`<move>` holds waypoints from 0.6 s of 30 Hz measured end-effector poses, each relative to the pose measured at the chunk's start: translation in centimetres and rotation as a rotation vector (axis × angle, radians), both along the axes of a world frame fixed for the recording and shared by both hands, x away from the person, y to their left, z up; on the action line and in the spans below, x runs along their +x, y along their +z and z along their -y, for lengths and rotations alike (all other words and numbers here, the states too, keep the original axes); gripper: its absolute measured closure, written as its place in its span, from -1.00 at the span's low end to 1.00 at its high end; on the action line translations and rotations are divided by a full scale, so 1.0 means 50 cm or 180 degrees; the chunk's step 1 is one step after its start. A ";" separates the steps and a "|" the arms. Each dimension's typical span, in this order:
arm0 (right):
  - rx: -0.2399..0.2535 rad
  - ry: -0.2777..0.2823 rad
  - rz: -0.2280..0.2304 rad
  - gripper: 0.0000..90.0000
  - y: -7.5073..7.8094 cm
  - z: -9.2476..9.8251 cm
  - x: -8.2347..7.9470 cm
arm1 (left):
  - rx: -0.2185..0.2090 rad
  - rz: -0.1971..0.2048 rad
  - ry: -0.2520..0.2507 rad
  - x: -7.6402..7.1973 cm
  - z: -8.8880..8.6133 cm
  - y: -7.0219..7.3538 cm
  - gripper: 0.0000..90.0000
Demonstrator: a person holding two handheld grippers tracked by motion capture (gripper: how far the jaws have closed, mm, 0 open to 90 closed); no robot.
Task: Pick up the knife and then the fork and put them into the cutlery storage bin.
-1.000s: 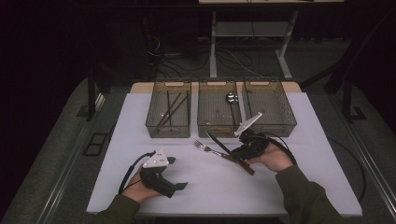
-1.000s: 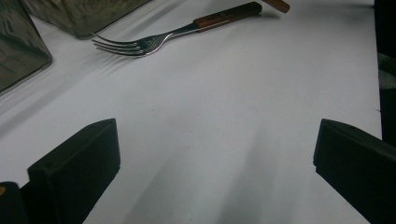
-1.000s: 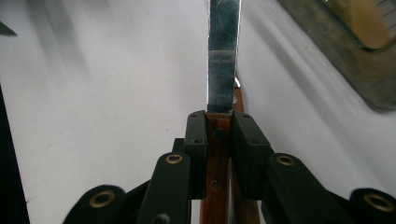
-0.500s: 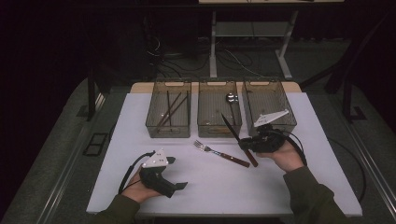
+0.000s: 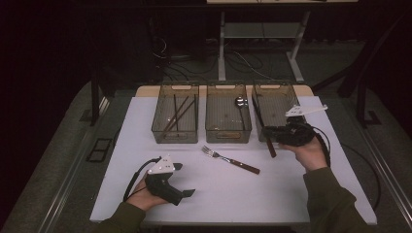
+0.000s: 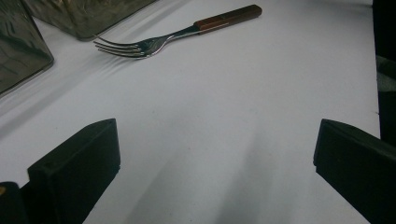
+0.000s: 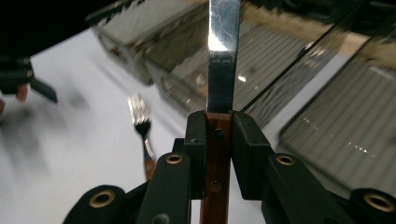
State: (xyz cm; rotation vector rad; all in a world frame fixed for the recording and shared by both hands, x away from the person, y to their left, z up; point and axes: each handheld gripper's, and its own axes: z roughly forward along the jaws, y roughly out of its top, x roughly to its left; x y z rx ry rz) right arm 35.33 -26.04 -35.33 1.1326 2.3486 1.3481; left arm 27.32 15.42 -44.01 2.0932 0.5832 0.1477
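Right gripper is clamped on the wooden handle of a table knife, blade pointing away from the jaws toward the right bin; in the high view the knife slants across that bin's near left corner, seemingly above the rim, though the dim light leaves that uncertain. Thin, stiff and light, the knife should ride steadily; its polished blade is slippery, so the riveted wood handle is the right place to hold. Nearby, a fork lies on the white table before the middle bin. Left gripper rests on the table, jaws wide and empty.
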 end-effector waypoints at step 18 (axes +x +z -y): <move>-0.0227 -0.0797 0.0380 0.71 0.064 0.084 0.096 | -0.0006 -0.0008 -0.0007 -0.002 0.001 0.001 -1.00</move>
